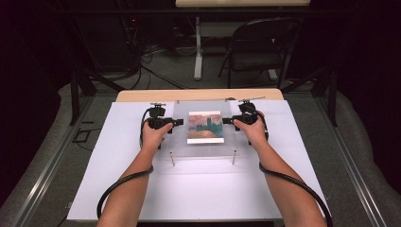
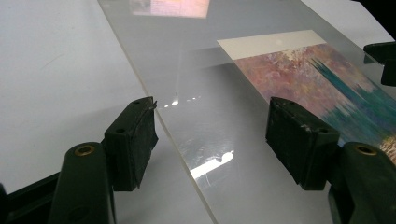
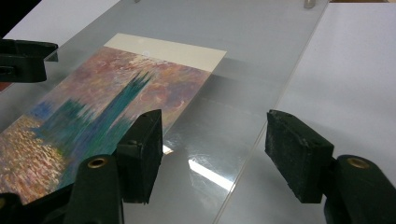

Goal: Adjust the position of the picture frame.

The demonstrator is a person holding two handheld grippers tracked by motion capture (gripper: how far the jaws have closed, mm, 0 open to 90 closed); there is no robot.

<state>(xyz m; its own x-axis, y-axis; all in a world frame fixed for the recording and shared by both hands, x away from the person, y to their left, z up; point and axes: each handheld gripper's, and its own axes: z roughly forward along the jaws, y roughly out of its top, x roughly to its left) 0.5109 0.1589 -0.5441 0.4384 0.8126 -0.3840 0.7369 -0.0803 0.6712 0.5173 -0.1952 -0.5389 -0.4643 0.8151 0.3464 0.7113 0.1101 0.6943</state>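
Observation:
A clear acrylic sheet [image 1: 205, 149] lies over a painted card [image 1: 205, 126] with pink, orange and teal strokes, on a white board. My left gripper [image 1: 179, 122] sits at the sheet's left edge and my right gripper [image 1: 224, 120] at its right edge, pointing at each other. In the left gripper view the left gripper [image 2: 215, 140] stands open, its jaws either side of the sheet [image 2: 196, 107] edge, with the card [image 2: 303, 79] beyond. In the right gripper view the right gripper [image 3: 215, 154] is open the same way over the sheet [image 3: 224, 121] edge, beside the card [image 3: 112, 107].
Small metal pins [image 1: 172, 159] [image 1: 233, 157] stand at the sheet's near corners. The white board [image 1: 118, 165] covers a wooden table [image 1: 142, 94]. A folding chair [image 1: 262, 47] and a table leg [image 1: 198, 47] stand behind. Cables trail from both grippers along the forearms.

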